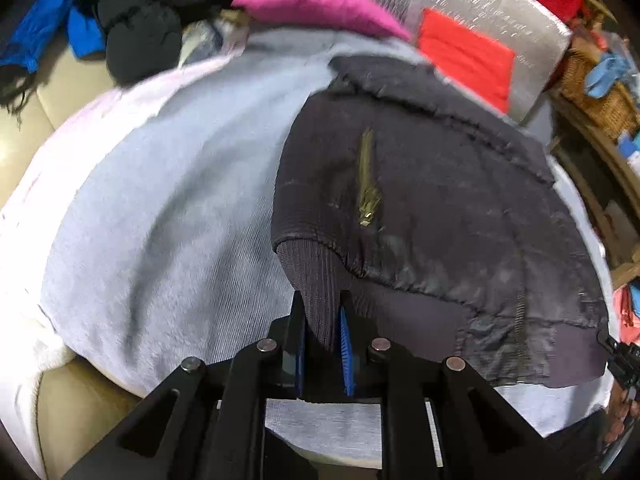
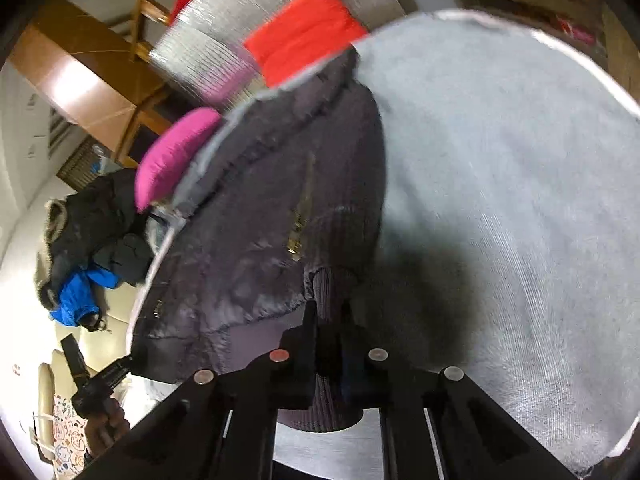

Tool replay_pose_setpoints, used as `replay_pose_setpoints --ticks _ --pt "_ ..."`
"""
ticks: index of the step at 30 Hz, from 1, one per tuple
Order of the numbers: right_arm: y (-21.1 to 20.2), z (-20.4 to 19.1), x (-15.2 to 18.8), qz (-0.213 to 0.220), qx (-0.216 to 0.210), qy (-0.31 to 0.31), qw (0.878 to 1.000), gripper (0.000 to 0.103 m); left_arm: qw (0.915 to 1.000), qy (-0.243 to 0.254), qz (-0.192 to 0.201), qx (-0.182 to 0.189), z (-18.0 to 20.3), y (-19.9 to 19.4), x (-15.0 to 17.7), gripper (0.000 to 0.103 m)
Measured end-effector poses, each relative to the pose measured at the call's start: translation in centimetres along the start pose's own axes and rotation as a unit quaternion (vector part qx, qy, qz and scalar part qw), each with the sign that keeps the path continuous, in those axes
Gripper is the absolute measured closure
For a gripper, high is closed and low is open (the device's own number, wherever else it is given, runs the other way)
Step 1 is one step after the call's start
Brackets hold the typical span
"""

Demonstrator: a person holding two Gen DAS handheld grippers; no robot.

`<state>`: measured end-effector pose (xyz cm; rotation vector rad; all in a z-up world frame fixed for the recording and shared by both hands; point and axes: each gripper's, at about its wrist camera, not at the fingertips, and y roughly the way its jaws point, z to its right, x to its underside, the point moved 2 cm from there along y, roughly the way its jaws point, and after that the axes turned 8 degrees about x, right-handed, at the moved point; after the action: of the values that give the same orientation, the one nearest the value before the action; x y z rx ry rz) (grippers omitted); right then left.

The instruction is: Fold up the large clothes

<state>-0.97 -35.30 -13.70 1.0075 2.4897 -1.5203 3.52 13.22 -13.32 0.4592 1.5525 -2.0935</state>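
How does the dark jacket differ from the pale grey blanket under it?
The dark jacket is near-black purple with a slight sheen; the pale grey blanket is light and fuzzy. The jacket has ribbed cuffs and a brass zip; the blanket is plain. The jacket covers only part of the blanket, which spreads far wider. The jacket is pinched at ribbed knit by the left gripper and right gripper; the blanket is not gripped. Both lie spread flat.

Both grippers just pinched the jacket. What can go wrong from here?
1. Left gripper and right gripper each hold only ribbed knit trim of the jacket. The stretchy rib may slip or stretch when lifted.
2. The jacket lies on a loose grey blanket, which might drag or bunch along with it.
3. The brass zipper could snag the blanket's pile.
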Motion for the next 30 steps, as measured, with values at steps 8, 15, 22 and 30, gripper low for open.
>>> replay_pose_setpoints --ticks 8,15,22,30 --pt "0.1 0.2 -0.5 0.027 -0.025 0.016 0.999 0.014 0.9993 -0.030 0.016 -0.015 -1.6 0.9 0.1 0.040" --pt "2.2 -0.2 -0.3 -0.013 -0.030 0.007 0.999 0.073 0.9999 -0.006 -0.001 -0.013 -1.1 2.0 0.3 0.079" --pt "1.9 0.2 -0.4 -0.021 -0.040 0.002 0.999 0.091 1.0000 0.002 -0.003 -0.005 -0.9 1.3 -0.1 0.090" --pt "0.2 0.8 0.7 -0.028 -0.046 -0.009 0.998 0.094 0.9997 0.014 0.019 0.012 -0.5 -2.0 0.8 0.092"
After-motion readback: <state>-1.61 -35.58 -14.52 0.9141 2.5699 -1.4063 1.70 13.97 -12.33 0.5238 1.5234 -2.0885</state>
